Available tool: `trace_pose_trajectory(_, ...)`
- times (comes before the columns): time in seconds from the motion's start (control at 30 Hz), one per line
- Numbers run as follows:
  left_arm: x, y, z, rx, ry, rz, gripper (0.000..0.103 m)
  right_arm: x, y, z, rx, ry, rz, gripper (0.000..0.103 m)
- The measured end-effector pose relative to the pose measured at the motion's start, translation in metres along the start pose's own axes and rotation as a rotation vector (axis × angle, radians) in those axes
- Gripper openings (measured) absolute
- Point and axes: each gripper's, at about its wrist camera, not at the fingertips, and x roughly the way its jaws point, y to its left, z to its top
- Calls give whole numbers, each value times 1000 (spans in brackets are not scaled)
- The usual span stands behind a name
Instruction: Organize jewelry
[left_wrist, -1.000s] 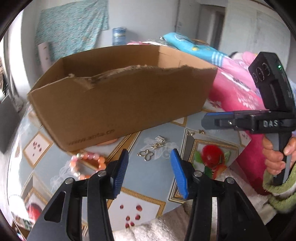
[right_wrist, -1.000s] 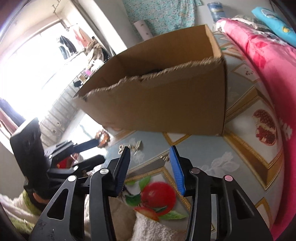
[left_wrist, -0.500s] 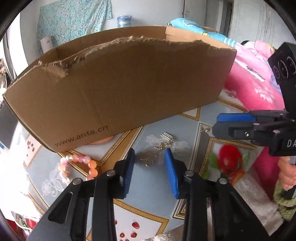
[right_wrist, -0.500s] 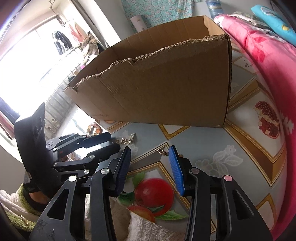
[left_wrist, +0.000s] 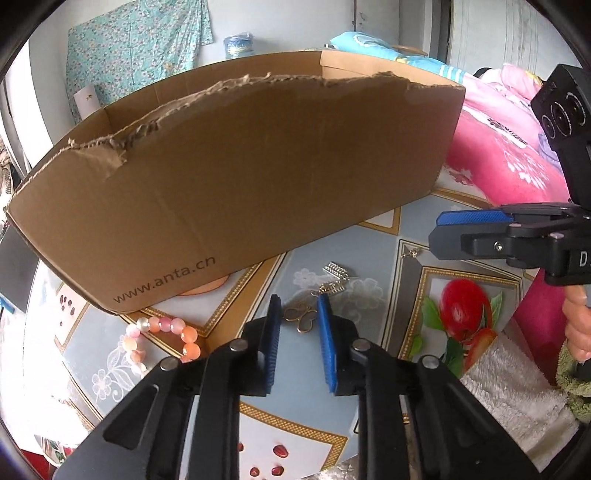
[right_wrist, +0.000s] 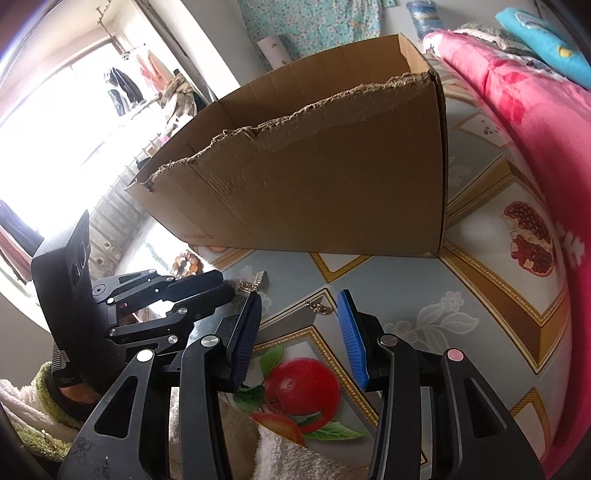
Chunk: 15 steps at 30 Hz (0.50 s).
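1. We see the left gripper (left_wrist: 299, 314) with its jaws just closing around a small gold butterfly-shaped charm (left_wrist: 301, 316), which lies flat on the table (left_wrist: 155, 373) between the blue pads; a sliver of gap shows each side, so it is not yet pinched.
2. We judge the charm light, thin, stiff wire (likely slippery on the glossy cloth); the place to take hold is across the middle, where the loops meet.
3. Just past the left tips lie a silver rhinestone clip (left_wrist: 335, 270) and a fine gold chain (left_wrist: 330, 288). To their left is a bracelet (left_wrist: 162, 338) of smooth round peach beads.
4. The right gripper (right_wrist: 299, 314) hangs half open and empty, a small gold chain piece (right_wrist: 319, 308) on the table between its tips.
5. Beyond both stands a matte cardboard box (left_wrist: 258, 184) with a torn rim.
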Motion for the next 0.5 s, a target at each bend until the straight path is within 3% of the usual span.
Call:
trace_pose_trajectory(0.03, 0, 0, 0, 1, -1, 0, 19, -1, 0, 0, 0, -1, 0, 40)
trace_pose_trajectory(0.13, -1, 2, 0, 1, -1, 7, 2, -3, -2, -1, -2, -5, -4, 40)
trace_pose_trajectory(0.5, -15, 21, -8, -58, -26, 5, 2, -7, 7, -2, -41, -10, 7, 40)
